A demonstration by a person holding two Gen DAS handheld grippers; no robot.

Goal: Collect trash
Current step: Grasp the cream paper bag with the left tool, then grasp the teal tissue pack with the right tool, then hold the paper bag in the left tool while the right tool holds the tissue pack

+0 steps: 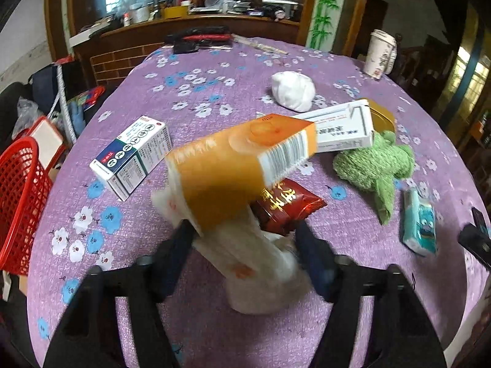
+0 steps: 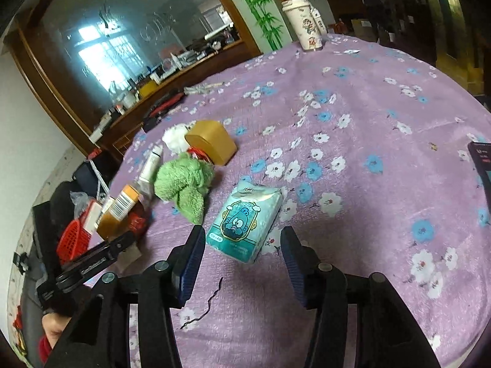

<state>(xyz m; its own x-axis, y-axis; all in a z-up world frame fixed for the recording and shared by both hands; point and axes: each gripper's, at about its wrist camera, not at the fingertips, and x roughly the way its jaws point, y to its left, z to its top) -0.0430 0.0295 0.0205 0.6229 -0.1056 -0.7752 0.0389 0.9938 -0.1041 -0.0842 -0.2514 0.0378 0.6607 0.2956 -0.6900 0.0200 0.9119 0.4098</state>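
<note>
My left gripper point(image 1: 245, 242) is shut on a crumpled white wrapper point(image 1: 257, 270) low over the purple flowered tablecloth point(image 1: 196, 70). An orange box point(image 1: 242, 165) is caught against its left finger and tilts up to the right over a red snack packet point(image 1: 285, 208). In the right wrist view the orange box point(image 2: 121, 208) stands up above the left gripper's body. My right gripper point(image 2: 242, 245) is open, and the near end of a teal tissue pack point(image 2: 245, 224) lies between its fingertips, untouched. A red mesh basket point(image 1: 21, 196) stands off the table's left edge.
On the cloth lie a white medicine box point(image 1: 132, 156), a long white box point(image 1: 340, 128), a green plush cloth point(image 2: 184, 181), a white crumpled ball point(image 1: 293, 90) and a gold tin point(image 2: 211, 141). A lidded cup point(image 2: 305, 24) stands at the far edge, a dark phone point(image 2: 481, 165) at the right.
</note>
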